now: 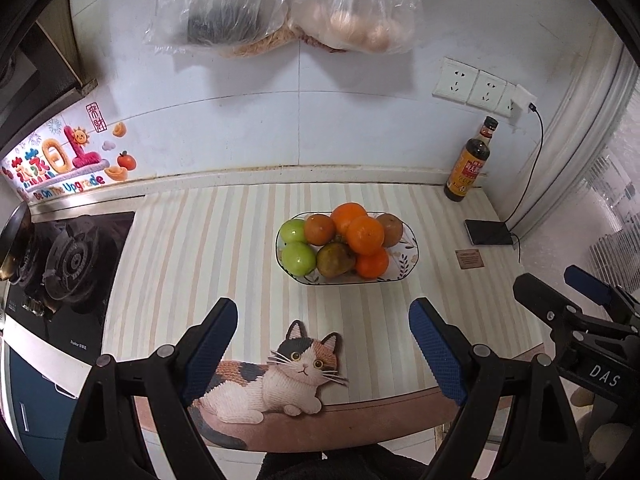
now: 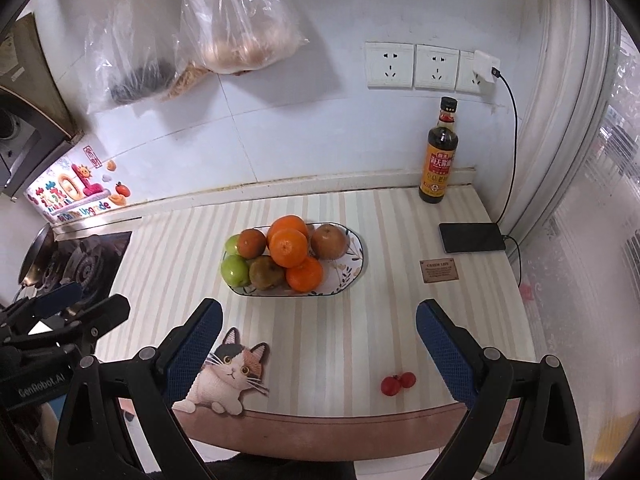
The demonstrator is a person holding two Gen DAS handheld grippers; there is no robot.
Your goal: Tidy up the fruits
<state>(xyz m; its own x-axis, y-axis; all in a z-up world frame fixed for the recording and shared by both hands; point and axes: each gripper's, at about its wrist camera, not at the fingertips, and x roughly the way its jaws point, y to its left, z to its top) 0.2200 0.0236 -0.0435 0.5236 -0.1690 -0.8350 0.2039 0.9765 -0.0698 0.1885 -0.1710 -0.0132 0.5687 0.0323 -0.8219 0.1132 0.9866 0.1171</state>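
Note:
An oval patterned plate sits mid-counter, piled with oranges, two green apples and brownish pears. Two small red tomatoes lie near the counter's front edge, seen only in the right wrist view. My left gripper is open and empty, held back from the plate above the front edge. My right gripper is open and empty, also short of the plate; the tomatoes lie between its fingers. Each gripper shows at the side of the other's view.
A soy sauce bottle stands at the back right by the wall. A charging phone and a small brown card lie at the right. A gas stove is at the left. Food bags hang above. A cat mat covers the front edge.

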